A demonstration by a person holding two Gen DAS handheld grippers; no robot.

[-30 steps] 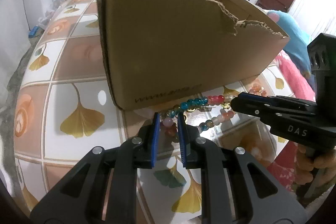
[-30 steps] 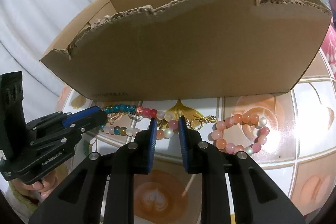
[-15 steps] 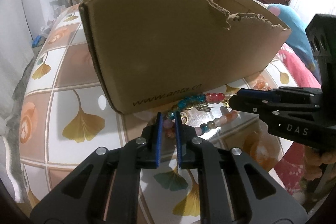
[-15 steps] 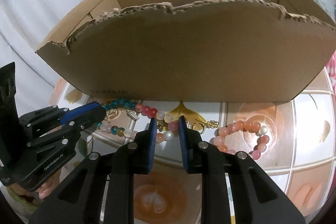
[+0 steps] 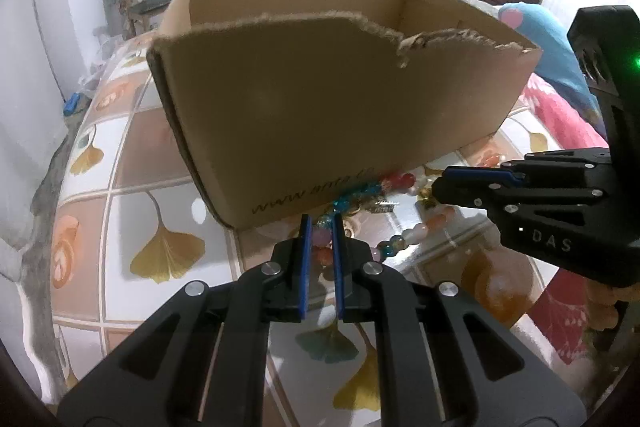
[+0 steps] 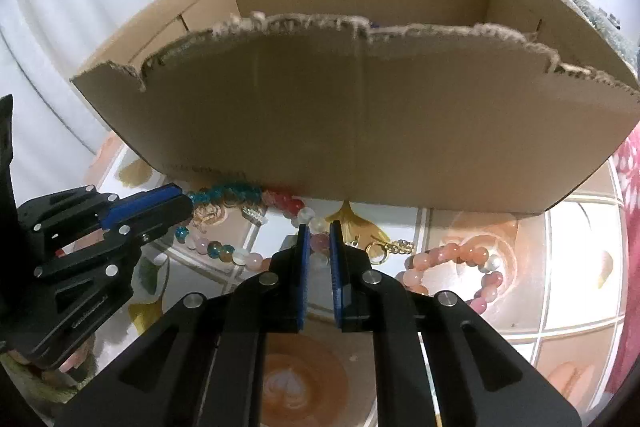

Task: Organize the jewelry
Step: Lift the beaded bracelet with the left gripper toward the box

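Cardboard box stands open-topped on a tabletop tiled with ginkgo leaves, its near wall torn ragged along the top edge. Beaded bracelet of blue, pink, red and pale beads lies on the tiles just in front of that wall, one stretch running close along the box foot. Left gripper, tilted downward before the box: blue pads have just been drawing together and now pinch a pink bead at the bracelet's left end. Right gripper, likewise tilted down: its jaws have just been closing too, and they clamp a pink bead at the bracelet's right part, just before the box wall. In each wrist view the other gripper shows side-on, its tip at the beads. Second bracelet, peach and pink beads with a gold clasp toward the first one, lies on the tiles right of the right gripper, in front of the box's right half, apart from both grippers.
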